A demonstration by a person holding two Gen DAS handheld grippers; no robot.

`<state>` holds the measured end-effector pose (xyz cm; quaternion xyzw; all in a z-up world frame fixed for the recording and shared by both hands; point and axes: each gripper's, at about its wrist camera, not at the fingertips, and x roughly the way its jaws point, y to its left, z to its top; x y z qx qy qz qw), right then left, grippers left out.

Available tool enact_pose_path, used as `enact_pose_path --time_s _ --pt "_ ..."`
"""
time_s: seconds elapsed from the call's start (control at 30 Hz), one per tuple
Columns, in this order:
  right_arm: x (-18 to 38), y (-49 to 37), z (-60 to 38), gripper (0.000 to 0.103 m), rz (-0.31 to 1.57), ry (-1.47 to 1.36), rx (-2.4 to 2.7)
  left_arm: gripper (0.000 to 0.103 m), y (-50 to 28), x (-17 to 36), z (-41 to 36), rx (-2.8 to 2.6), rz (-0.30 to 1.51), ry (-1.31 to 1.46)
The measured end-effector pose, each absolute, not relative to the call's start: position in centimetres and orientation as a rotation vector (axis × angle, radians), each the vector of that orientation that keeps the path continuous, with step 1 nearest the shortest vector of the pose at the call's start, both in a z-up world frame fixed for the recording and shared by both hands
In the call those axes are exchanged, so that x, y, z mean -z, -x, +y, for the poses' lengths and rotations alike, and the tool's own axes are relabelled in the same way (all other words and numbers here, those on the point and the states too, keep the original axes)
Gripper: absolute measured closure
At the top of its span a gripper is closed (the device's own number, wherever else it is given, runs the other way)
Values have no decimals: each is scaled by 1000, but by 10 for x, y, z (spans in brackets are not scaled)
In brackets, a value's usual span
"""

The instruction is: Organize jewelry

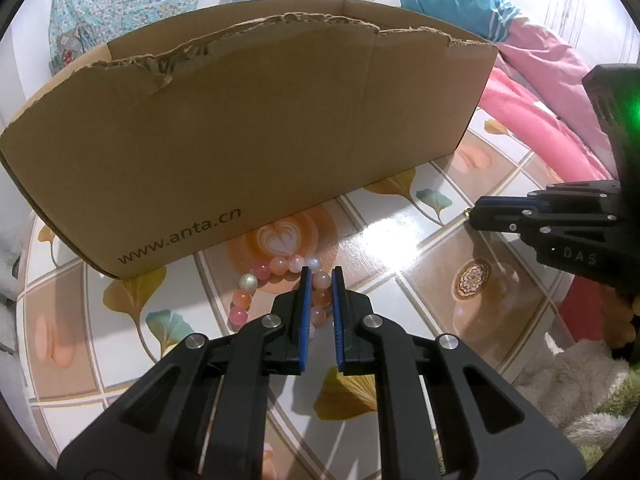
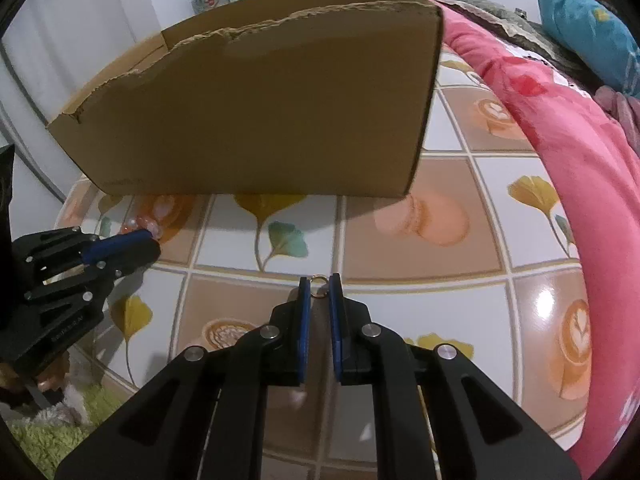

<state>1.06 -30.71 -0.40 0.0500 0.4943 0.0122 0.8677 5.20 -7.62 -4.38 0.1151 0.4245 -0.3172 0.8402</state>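
Observation:
A bracelet of pink, orange and white beads (image 1: 256,280) lies on the patterned table just in front of a tall cardboard box (image 1: 248,128). My left gripper (image 1: 321,276) is narrowed around the bracelet's right side, with beads between its blue pads. In the right wrist view the left gripper (image 2: 146,236) shows at the left by the beads (image 2: 154,222). My right gripper (image 2: 319,282) is closed on a small gold ring (image 2: 319,280) at its fingertips, low over the table. It also shows in the left wrist view (image 1: 476,210). The box (image 2: 260,112) stands behind.
The table (image 1: 400,248) has a glossy tile pattern with leaves and coffee cups. A pink quilt (image 2: 560,140) lies along the right side, with a teal pillow (image 2: 588,28) behind. A green fluffy rug (image 2: 48,436) lies below the table's left edge.

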Motion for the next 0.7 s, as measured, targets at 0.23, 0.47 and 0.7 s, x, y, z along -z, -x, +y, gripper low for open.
enact_pose_path --time_s 0.23,0.47,0.7 --pt "5 -17 -302 92 1035 -99 -35 94 -53 44 -74 674 897 -238" --pt "4 -22 -297 85 1028 -116 -39 94 -53 44 -74 677 898 -235" --pt "4 -23 -285 85 1019 -60 -27 94 -53 44 -74 677 898 -234"
